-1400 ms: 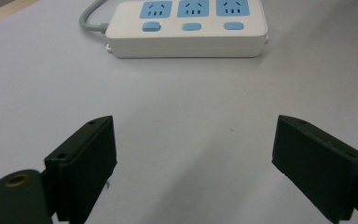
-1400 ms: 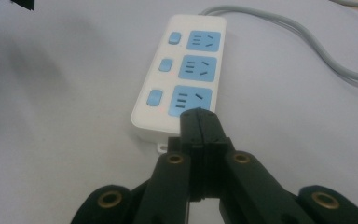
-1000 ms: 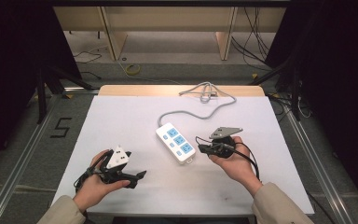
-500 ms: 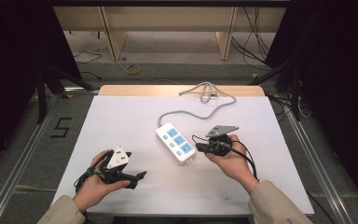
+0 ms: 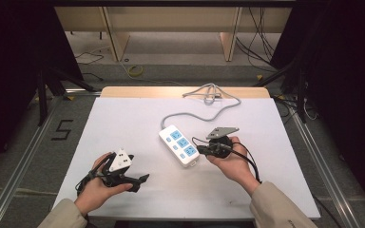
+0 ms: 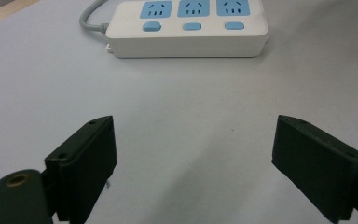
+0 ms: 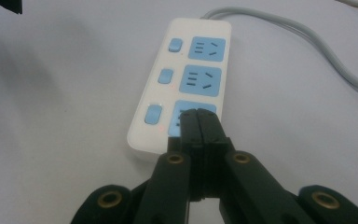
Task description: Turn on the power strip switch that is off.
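1. The left gripper (image 5: 140, 179) rests in the person's left hand (image 5: 97, 183) near the front-left corner of the white table (image 5: 123, 118), where it was a second ago; nothing about it has shifted.
2. In the left gripper view its two black jaws stand wide apart with bare surface between them, clamped on nothing, and they point toward the long side of the power strip (image 6: 189, 28).
3. The power strip (image 5: 179, 144) lies flat and slanted near the middle of the table, a little toward the right edge, unmoved since the earlier frames. It is white with three blue sockets, each with a blue switch beside it.
4. Its grey cable (image 5: 197, 111) runs toward the back edge and ends in a loose coil there.
5. The right gripper (image 5: 200, 149), held in the right hand (image 5: 233, 161), has moved left over the last second: its tips, earlier a little off the strip's front end, now reach that end.
6. In the right gripper view (image 7: 199, 122) the jaws are pressed together with nothing between them, and their tips sit over the nearest blue socket (image 7: 179, 114); whether they touch it cannot be told.
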Available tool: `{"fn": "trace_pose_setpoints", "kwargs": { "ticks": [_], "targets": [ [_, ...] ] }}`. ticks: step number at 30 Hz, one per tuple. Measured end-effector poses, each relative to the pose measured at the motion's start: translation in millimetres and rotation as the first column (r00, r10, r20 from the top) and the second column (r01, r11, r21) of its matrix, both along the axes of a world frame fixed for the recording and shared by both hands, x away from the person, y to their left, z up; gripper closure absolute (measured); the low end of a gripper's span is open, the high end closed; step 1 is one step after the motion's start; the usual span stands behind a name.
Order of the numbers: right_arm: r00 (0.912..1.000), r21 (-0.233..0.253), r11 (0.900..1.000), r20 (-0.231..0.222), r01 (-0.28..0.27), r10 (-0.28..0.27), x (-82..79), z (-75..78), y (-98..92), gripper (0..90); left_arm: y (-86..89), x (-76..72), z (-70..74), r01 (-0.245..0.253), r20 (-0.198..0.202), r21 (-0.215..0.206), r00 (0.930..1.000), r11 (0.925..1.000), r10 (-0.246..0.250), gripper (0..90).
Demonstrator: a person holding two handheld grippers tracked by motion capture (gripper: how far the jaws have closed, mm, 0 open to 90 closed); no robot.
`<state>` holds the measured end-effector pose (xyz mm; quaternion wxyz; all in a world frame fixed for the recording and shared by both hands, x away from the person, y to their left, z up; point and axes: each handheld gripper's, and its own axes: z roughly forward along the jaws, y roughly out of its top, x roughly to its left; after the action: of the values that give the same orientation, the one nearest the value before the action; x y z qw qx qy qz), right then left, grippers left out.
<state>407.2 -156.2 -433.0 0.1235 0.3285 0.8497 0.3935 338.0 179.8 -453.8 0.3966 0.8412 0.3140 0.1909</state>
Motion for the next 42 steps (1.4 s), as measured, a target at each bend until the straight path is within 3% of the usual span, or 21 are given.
{"fn": "trace_pose_setpoints", "kwargs": {
  "ticks": [42],
  "targets": [
    [0.9998,-0.035,0.999,-0.016,-0.014,0.013,18.7,-0.6,29.2,90.0,0.1,-0.3,0.1,0.000,0.003,0.004,1.0000,1.0000,0.000,13.3]
  ]
}}
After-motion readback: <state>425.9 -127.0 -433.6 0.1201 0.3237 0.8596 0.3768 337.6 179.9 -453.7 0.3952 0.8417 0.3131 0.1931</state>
